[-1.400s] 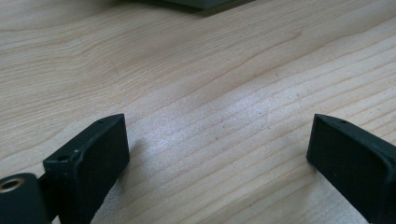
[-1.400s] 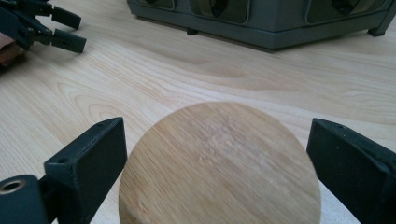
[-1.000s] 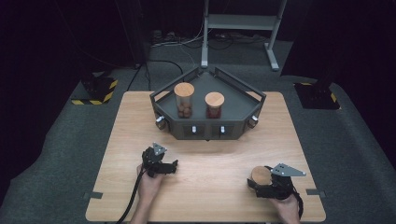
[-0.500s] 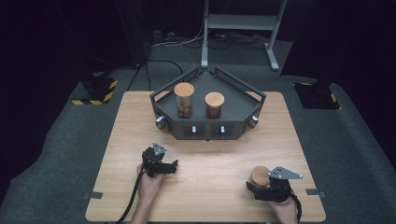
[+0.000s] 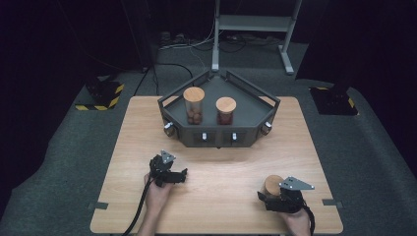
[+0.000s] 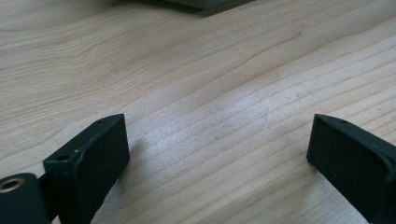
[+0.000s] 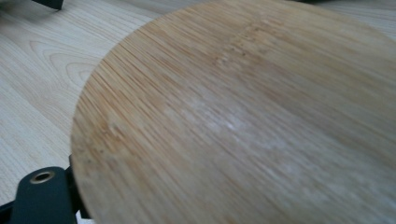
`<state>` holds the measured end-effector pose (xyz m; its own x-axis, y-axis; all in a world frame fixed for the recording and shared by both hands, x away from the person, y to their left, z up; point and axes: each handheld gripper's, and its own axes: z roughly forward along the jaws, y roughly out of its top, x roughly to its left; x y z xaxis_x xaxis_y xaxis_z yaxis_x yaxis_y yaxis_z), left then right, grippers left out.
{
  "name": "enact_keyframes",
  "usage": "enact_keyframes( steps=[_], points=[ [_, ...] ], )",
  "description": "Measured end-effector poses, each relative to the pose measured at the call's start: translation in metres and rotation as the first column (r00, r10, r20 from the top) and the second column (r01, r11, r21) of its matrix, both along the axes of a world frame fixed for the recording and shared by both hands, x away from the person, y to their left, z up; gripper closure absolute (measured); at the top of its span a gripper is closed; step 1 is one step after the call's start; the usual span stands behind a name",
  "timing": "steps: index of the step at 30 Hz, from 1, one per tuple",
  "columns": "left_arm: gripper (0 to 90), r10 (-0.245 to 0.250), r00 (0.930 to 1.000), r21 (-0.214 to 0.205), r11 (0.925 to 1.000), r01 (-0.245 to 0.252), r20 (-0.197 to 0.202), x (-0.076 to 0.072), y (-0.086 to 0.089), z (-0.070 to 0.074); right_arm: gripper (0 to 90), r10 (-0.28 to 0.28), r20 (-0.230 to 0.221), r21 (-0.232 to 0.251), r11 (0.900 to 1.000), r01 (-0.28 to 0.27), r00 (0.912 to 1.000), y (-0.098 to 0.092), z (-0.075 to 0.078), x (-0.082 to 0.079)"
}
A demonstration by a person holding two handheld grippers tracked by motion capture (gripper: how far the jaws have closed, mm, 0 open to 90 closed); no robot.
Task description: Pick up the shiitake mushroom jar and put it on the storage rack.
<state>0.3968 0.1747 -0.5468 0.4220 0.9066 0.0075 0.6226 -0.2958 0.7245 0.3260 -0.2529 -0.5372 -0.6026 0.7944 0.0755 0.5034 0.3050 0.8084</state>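
A glass jar with a round wooden lid (image 5: pixel 273 184) stands on the wooden table (image 5: pixel 221 162) near its front right. My right gripper (image 5: pixel 268 195) reaches around it from the front, and its jaws have just been closing with the jar between them. The lid (image 7: pixel 243 116) hides the pads in the right gripper view, so I cannot see whether they press on the glass. My left gripper (image 5: pixel 183 175) rests on the table at front left. Its jaws (image 6: pixel 217 154) stand wide open over bare wood.
A dark angular tray (image 5: pixel 216 135) sits at the table's far middle with small knobs along its front wall. In it stand a taller jar (image 5: pixel 193 94) and a shorter jar (image 5: pixel 225 104), both with wooden lids. Dark floor surrounds the table.
My right gripper has shifted slightly left, closer around the jar. The jar stands where it was. The left gripper has not moved.
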Motion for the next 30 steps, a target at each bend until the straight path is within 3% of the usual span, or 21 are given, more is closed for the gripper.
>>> enact_keyframes(
  steps=[30],
  points=[
    [5.8, -0.002, 1.0, 0.002, 1.0, 0.002, 0.0, 0.0001, 0.0002, 0.0, 24.1, -0.025, 0.048, -0.026, 0.9993, 0.026, 0.9986, 0.0006, -0.0064, -0.002]
  ],
)
